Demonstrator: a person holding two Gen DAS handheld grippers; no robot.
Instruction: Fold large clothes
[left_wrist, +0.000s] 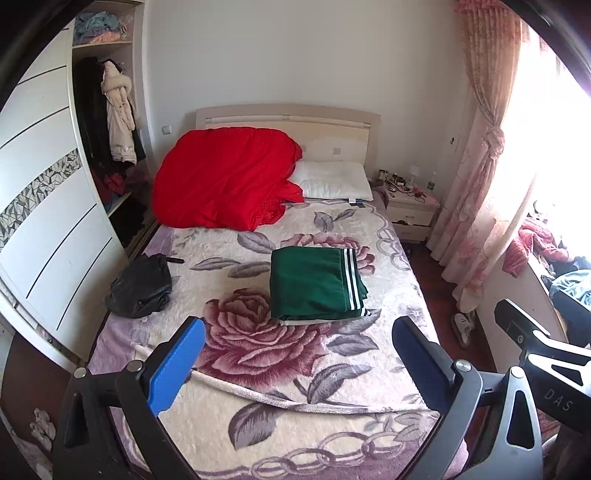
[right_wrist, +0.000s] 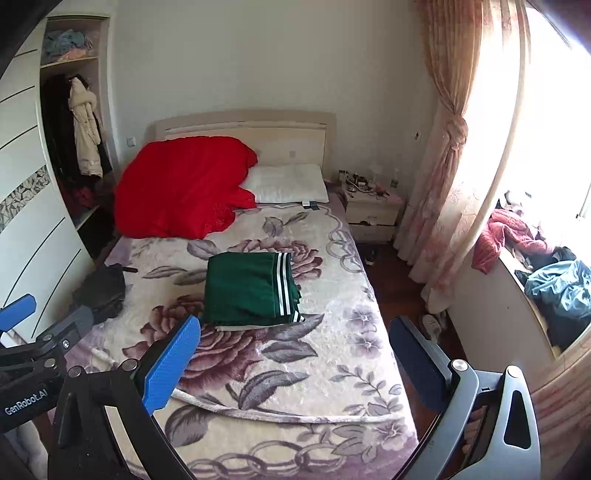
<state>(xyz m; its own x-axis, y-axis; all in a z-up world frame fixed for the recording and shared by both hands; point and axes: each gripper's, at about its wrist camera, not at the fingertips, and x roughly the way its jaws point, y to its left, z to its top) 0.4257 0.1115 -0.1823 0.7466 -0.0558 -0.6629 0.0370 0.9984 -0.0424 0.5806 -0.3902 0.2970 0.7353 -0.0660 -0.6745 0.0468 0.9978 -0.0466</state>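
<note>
Left gripper (left_wrist: 299, 354) w/ blue-padded fingers was spread wide, holding nothing, above the near end of the floral plush bed blanket (left_wrist: 258, 424); right gripper (right_wrist: 295, 354) likewise spread & empty. Further on, mid-bed, the folded dark green garment w/ white side stripes (left_wrist: 314, 284) lay flat in a neat rectangle. Crumpled black bag (left_wrist: 142, 290) sat near the left edge. Beyond, bunched red quilt (left_wrist: 225, 177) & white pillow (left_wrist: 334, 181) by the headboard.

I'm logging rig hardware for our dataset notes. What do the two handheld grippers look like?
Both look alike: the left gripper and right gripper each have two flat blue finger pads on black arms with silver pivot bolts. One body reads "GenRobot.AI" in the right wrist view, the other "DAS" in the left. No cables or sleeves show.
</note>
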